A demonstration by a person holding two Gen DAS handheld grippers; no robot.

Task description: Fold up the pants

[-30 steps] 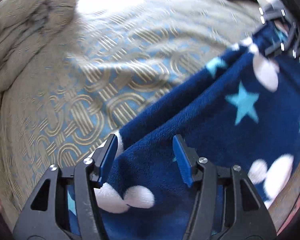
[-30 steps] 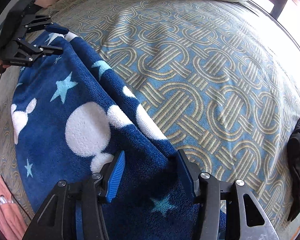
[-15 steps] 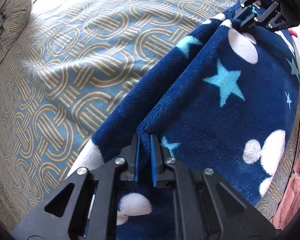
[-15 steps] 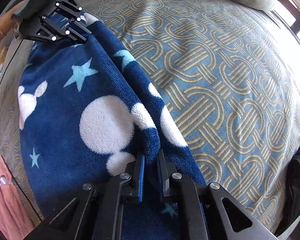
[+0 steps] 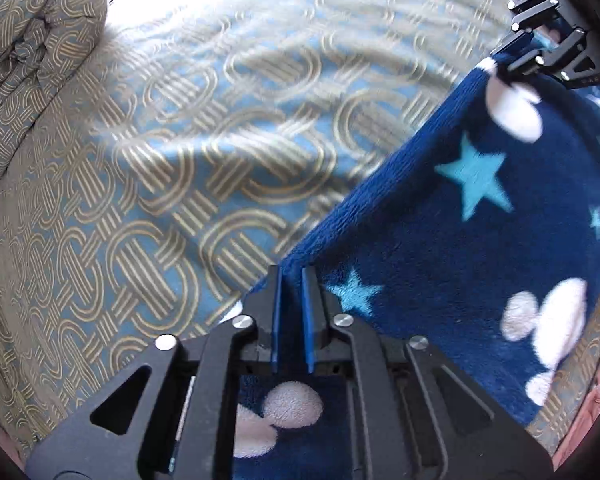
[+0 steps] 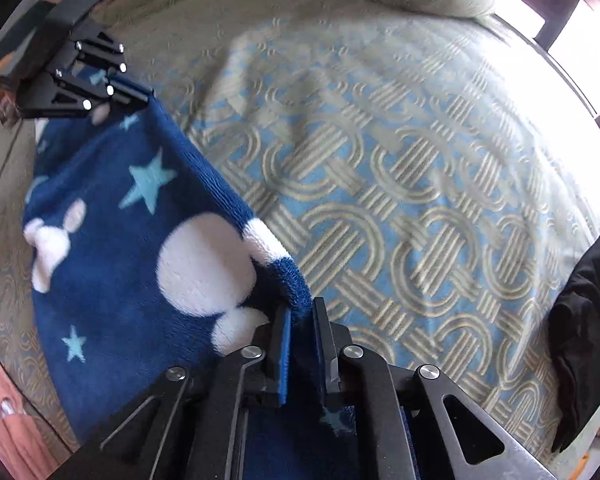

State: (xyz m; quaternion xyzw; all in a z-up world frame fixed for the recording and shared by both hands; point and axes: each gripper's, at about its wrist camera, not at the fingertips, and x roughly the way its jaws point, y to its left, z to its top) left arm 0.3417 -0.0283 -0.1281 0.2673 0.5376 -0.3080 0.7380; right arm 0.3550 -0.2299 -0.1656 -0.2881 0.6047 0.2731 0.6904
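The pants (image 5: 460, 248) are dark blue fleece with light blue stars and white mouse-head shapes, lying on a patterned bedspread (image 5: 180, 160). My left gripper (image 5: 291, 270) is shut on their near edge, with fleece filling the narrow gap between its blue pads. In the same view my right gripper (image 5: 500, 60) pinches the far end of that edge. In the right wrist view the pants (image 6: 120, 280) run from my right gripper (image 6: 302, 304), whose jaws are opening slightly with a fleece fold still pressed between them, to my left gripper (image 6: 140, 96). The edge between the two is stretched straight.
The blue and gold bedspread (image 6: 420, 200) spreads wide beyond the pants. A rolled duvet (image 5: 32, 60) in the same pattern lies at the bed's head. A black garment (image 6: 584, 340) sits at the right bed edge, and pink cloth (image 6: 4, 420) hangs beside the near side.
Both grippers stood open around the fleece fold a second ago and have shut on it. The held edge is now pulled straight and raised off the layer below.
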